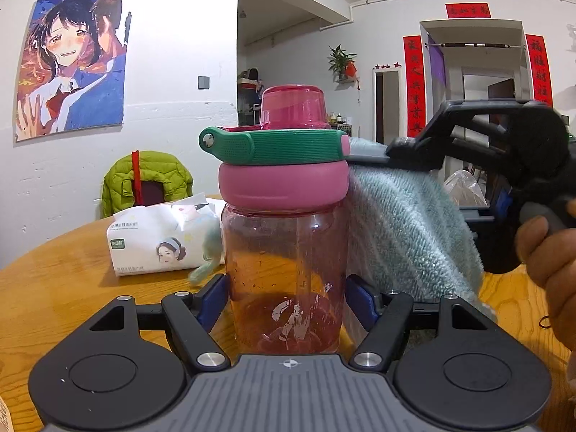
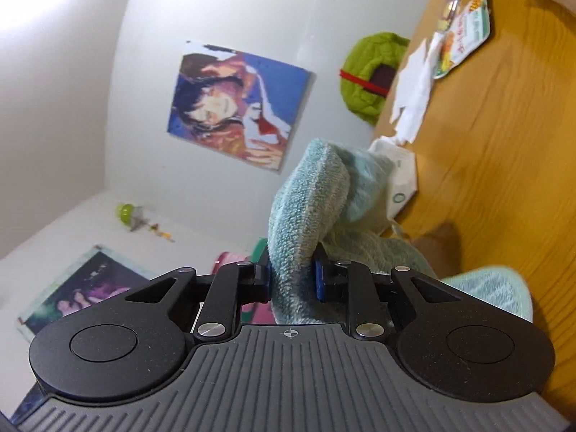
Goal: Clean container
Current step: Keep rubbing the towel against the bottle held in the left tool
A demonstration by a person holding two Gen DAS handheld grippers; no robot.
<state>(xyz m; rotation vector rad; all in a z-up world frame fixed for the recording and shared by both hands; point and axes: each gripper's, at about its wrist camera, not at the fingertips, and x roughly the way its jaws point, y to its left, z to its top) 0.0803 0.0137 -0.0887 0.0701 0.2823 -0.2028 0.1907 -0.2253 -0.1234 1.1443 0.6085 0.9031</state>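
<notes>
On wood table [image 1: 54, 288]: ribbed-lid plastic bottle [image 1: 284, 252]

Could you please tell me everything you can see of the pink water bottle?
The bottle stands upright on the wooden table, its clear pink plastic body looking empty, with a white print low down. It has a pink screw collar, a green carry handle and a domed pink cap. The left gripper clamps its lower body; the towel touches its right side.

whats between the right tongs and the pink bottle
Only the teal towel: pinched in the right tongs, it hangs against the side of the bottle, as the left wrist view shows. The left tongs clamp the bottle's base.
</notes>
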